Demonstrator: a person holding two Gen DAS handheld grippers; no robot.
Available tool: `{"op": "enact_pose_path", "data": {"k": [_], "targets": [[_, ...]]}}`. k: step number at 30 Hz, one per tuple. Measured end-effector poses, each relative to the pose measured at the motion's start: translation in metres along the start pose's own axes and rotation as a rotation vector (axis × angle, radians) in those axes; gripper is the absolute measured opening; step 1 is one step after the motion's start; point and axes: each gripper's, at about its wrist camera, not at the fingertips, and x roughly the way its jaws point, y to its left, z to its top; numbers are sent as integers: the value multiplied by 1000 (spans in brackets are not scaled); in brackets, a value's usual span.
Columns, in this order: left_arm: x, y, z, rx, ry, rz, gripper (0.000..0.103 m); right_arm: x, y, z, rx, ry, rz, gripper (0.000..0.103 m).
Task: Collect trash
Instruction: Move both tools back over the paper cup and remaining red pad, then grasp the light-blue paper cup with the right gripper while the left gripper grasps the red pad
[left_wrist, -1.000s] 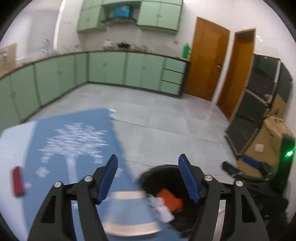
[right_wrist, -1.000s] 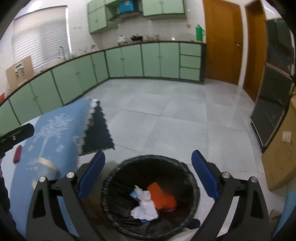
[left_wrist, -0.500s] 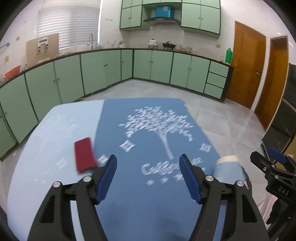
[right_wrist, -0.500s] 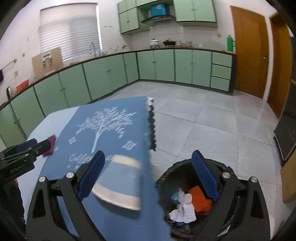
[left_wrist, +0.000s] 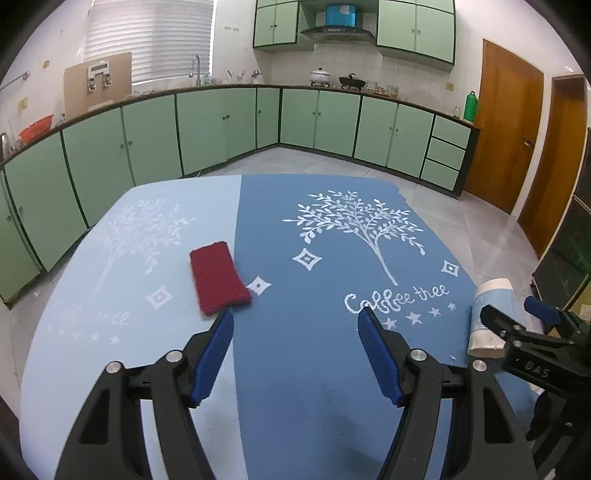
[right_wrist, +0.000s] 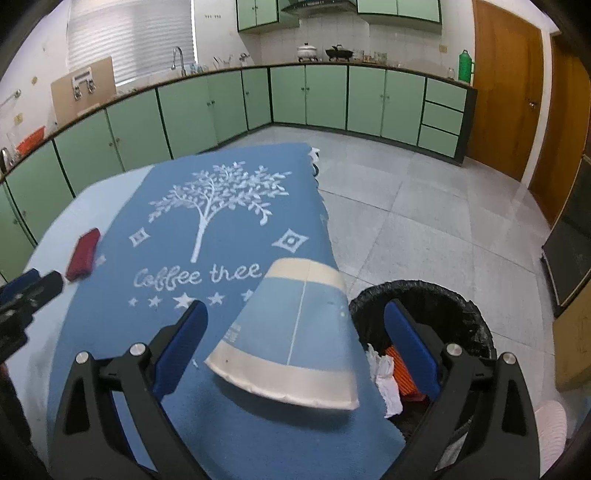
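1. Green kitchen cabinets (left_wrist: 207, 129) line the far walls, and a grey tiled floor (right_wrist: 424, 221) runs up to a table (left_wrist: 122, 258) spread with a blue cloth (left_wrist: 314, 332) printed with a white tree.
2. The left tongs (left_wrist: 295, 354) hover low over the cloth with their blue pads wide apart and nothing between them.
3. A dark red knitted rag (left_wrist: 218, 282) lies flat on the cloth just ahead of the left pad, not touching it.
4. The right tongs (right_wrist: 293, 345) are also spread wide and grip nothing.
5. A blue and cream paper cup (right_wrist: 291, 339) lies on its side at the right edge of the table, between the right pads but apart from both, its wide mouth towards the camera.
6. A black-lined bin (right_wrist: 443, 299) stands on the floor just beside that table edge, with crumpled white paper (right_wrist: 384, 380) and something orange (right_wrist: 404, 380) inside.
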Motion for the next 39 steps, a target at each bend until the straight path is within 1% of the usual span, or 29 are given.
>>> {"op": "enact_pose_path", "data": {"k": [4,9,11,12,15,21,25,30,39], "targets": [[3,6,-2,-15,12,-3,68,6,5,-5,-14,35,10,94],[7,11,-2,-29,24,-3,68,11,13,-10,-48,57,20,92],[8,12,-3,-32,27,-4,68,13,15,-11,-53,61,25,85],[9,13,-3,-33,28,-4,68,13,15,-11,-57,64,29,79],[11,15,-4,-37,34,-4,68,14,15,-12,-62,65,37,78],[14,17,-5,-43,45,-3,69,8,18,-8,-95,43,58,67],[15,18,-4,-44,47,3,69,4,22,-7,-114,29,104,62],[20,24,-1,-55,53,24,69,0,29,-4,-131,2,138,60],[35,41,14,-89,57,82,69,12,42,21,-140,-20,174,60]]}}
